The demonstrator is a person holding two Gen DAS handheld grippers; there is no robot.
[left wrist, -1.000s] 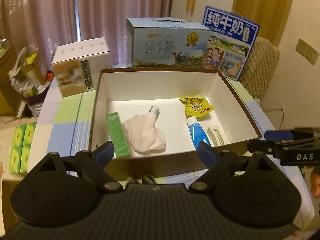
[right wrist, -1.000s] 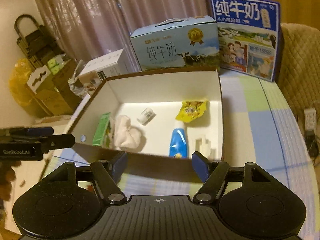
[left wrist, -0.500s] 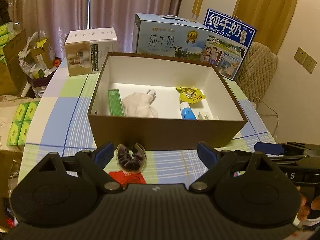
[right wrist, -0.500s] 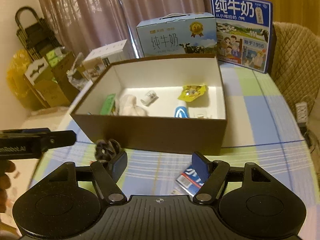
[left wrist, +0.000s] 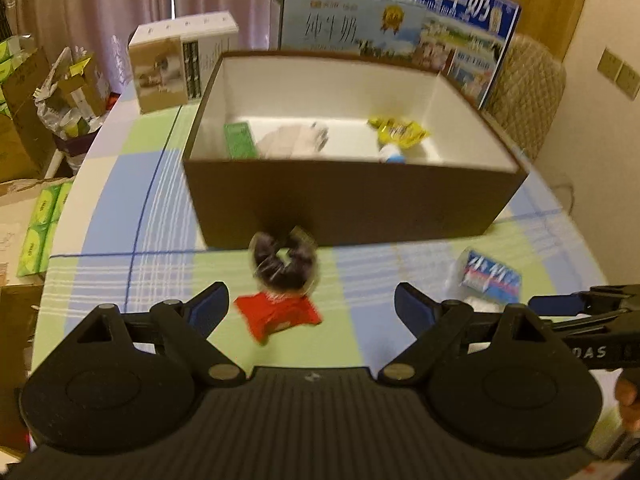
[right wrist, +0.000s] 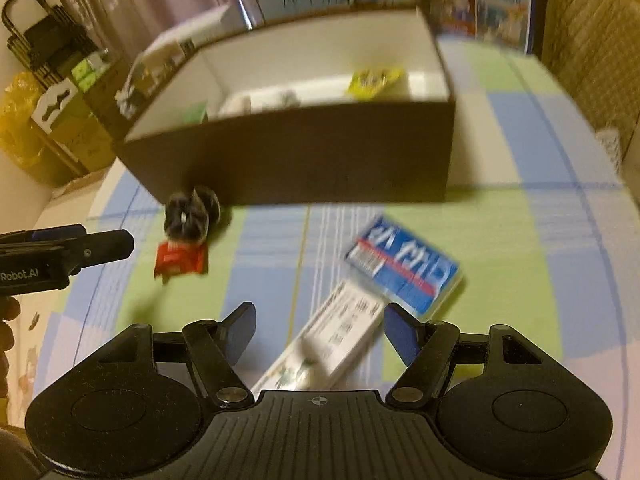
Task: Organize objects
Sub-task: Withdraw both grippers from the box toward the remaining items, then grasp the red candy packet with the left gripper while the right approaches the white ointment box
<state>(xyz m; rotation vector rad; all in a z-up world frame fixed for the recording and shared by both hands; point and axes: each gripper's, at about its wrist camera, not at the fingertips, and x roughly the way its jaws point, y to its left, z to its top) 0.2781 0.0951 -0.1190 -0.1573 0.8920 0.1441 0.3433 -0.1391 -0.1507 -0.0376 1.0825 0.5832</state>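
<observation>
A brown box (left wrist: 352,200) (right wrist: 304,156) with a white inside holds a green packet (left wrist: 239,140), a pale cloth bundle (left wrist: 288,142), a yellow pouch (left wrist: 398,131) and a blue tube (left wrist: 392,156). In front of it on the checked cloth lie a dark scrunchie (left wrist: 285,266) (right wrist: 193,213), a red packet (left wrist: 278,316) (right wrist: 180,260), a blue tissue pack (left wrist: 490,276) (right wrist: 404,268) and a white carton (right wrist: 332,344). My left gripper (left wrist: 312,306) is open, just short of the red packet. My right gripper (right wrist: 318,324) is open over the white carton.
Two blue milk cartons (left wrist: 344,20) (left wrist: 468,36) and a white box (left wrist: 180,64) stand behind the brown box. Left of the table are cardboard boxes (left wrist: 24,120) and green packs (left wrist: 40,232). A padded chair (left wrist: 528,92) stands at the right.
Both grippers have drawn back from over the box and dipped toward the near table; the scrunchie, red packet, tissue pack and white carton have come into view. Jaws stay open.
</observation>
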